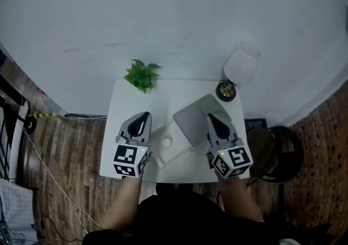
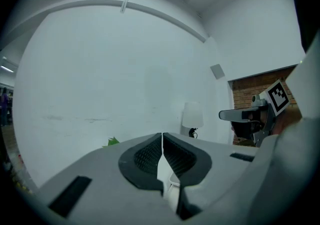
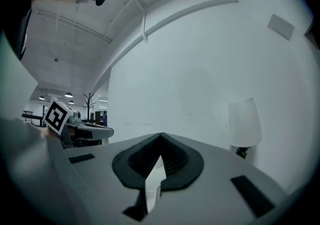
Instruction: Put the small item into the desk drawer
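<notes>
left tongs [image 1: 144, 115] pinched together, empty, over front-left edge | right tongs [image 1: 210, 116] same, front-right | small white item [image 1: 166, 142] near surface [image 1: 122, 108] front-middle, between both tongs, probably for easy reach | drawer not made out

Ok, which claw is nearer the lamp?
Right. In the head view the right claw is just below and left of the lamp. The left claw is farther left, below the plant.

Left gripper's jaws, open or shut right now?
Shut. On the left gripper, its own view shows the jaws meeting at the tips, nothing between them.
</notes>
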`<state>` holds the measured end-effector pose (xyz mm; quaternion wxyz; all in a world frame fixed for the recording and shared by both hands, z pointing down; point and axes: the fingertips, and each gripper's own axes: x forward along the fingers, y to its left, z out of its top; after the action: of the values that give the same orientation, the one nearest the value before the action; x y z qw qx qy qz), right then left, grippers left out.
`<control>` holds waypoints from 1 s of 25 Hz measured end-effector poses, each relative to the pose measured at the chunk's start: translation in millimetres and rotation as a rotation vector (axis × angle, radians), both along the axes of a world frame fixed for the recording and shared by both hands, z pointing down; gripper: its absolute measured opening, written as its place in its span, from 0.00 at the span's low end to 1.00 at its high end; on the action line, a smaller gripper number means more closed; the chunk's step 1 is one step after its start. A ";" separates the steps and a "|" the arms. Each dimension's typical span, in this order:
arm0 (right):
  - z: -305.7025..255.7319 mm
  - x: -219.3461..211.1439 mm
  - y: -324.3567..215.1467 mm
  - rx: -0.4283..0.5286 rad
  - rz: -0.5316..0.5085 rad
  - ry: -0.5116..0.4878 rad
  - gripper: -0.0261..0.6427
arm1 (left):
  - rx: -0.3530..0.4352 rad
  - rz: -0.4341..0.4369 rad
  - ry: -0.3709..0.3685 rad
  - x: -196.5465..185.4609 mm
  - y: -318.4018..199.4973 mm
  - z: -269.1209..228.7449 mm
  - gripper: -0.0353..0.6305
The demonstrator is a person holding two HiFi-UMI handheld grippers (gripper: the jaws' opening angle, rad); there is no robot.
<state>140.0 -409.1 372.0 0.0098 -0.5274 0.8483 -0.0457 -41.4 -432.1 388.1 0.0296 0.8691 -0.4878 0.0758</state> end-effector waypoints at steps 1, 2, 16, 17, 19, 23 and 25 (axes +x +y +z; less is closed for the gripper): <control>3.7 -4.6 1.1 -0.007 -0.007 0.006 0.04 | -0.003 0.013 -0.001 3.0 1.9 2.1 0.08; 6.7 -6.6 2.0 -0.012 -0.011 0.012 0.04 | -0.010 0.021 0.000 3.7 3.2 4.3 0.08; 11.5 29.4 -3.1 -0.020 0.054 0.040 0.04 | -0.067 -0.073 -0.008 -39.7 4.8 21.4 0.08; 11.6 28.5 -2.5 -0.021 0.053 0.041 0.04 | -0.068 -0.074 -0.010 -40.4 5.3 22.2 0.08; 12.4 24.8 -1.7 -0.023 0.044 0.043 0.04 | -0.073 -0.072 -0.012 -39.2 5.9 24.4 0.08; 15.4 18.6 -1.4 -0.028 0.023 0.044 0.04 | -0.080 -0.056 -0.013 -31.8 7.0 27.4 0.08; 17.2 18.5 -0.4 -0.034 0.019 0.045 0.04 | -0.081 -0.052 -0.014 -29.8 8.4 27.7 0.08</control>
<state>158.5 -409.5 389.2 -0.0179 -0.5365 0.8424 -0.0480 -71.3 -423.8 415.8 0.0635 0.8537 -0.5069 0.1007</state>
